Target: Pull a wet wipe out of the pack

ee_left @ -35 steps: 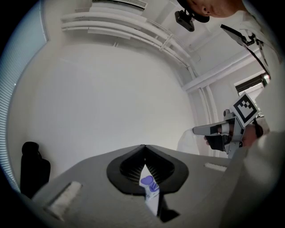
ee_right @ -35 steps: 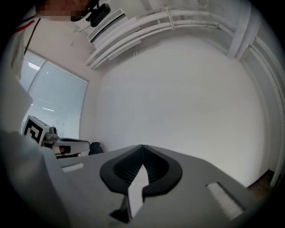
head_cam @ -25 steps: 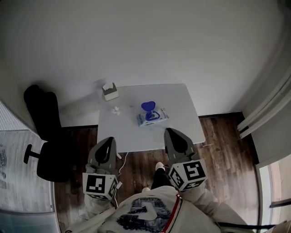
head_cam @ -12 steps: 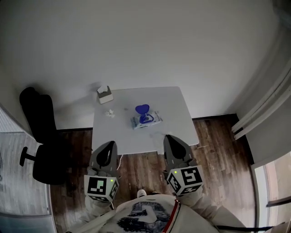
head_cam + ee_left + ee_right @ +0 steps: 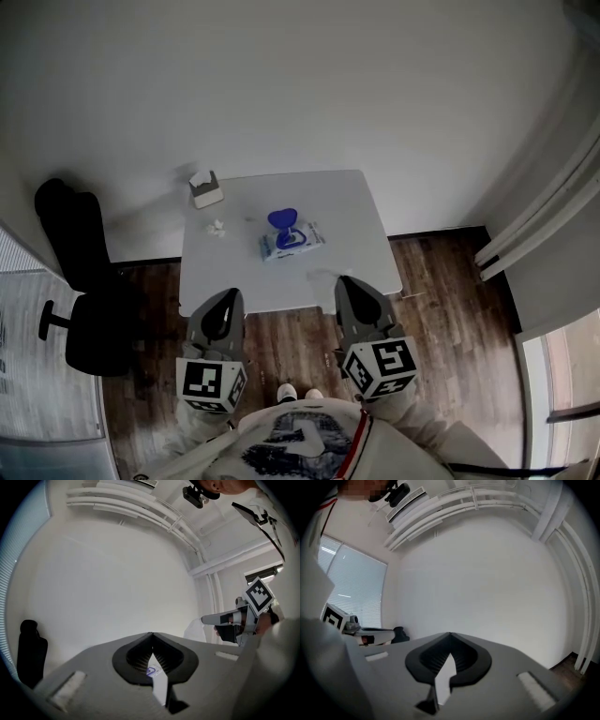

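Note:
The wet wipe pack (image 5: pixel 292 241) lies near the middle of the white table (image 5: pixel 347 216), its blue lid (image 5: pixel 280 221) flipped up. Both grippers hover level at the table's near edge, well short of the pack. My left gripper (image 5: pixel 228 293) has its jaws together with nothing between them. My right gripper (image 5: pixel 346 280) is shut and empty as well. In the left gripper view the pack (image 5: pixel 151 671) shows small through the gap below the closed tips of the left gripper (image 5: pixel 152 634). The right gripper view shows the right gripper (image 5: pixel 450 633) closed against the white wall.
A white tissue box (image 5: pixel 205 189) stands at the table's far left corner, with a crumpled white wipe (image 5: pixel 217 228) in front of it. A black office chair (image 5: pixel 84 309) stands on the wooden floor to the left. A white wall rises behind the table.
Both grippers have come forward to the table's near edge. The table and the pack have drifted left in the head view. The jaws stayed shut.

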A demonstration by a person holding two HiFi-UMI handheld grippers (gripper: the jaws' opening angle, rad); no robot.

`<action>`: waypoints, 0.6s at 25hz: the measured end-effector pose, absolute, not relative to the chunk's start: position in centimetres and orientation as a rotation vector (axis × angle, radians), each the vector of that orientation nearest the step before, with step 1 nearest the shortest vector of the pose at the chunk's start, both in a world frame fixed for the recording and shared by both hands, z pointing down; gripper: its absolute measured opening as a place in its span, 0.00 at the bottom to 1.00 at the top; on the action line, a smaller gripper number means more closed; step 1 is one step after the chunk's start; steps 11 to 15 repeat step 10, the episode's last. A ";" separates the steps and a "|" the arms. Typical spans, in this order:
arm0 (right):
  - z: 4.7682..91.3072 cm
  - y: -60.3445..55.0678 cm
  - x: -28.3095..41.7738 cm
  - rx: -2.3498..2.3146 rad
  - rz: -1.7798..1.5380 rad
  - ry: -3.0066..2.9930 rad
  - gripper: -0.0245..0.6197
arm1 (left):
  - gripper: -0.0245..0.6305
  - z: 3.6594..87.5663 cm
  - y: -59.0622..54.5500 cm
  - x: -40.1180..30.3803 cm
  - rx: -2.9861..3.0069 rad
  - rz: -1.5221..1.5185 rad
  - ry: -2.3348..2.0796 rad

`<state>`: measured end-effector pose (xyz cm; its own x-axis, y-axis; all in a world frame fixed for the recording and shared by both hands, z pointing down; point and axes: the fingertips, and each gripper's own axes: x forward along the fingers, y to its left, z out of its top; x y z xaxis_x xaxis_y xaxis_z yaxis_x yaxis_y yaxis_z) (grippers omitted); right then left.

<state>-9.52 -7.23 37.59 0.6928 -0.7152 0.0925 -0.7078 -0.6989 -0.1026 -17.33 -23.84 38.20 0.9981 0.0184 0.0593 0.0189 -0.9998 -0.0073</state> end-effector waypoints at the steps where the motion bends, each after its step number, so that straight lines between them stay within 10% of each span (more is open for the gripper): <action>1: 37.4 -7.1 -9.4 -2.834 -0.184 1.194 0.05 | 0.04 38.1 -23.6 -17.2 -3.131 -0.089 -0.028; 15: 37.6 -6.0 -7.7 -2.817 -0.186 1.205 0.05 | 0.04 38.1 -22.0 -14.8 -3.131 -0.086 -0.051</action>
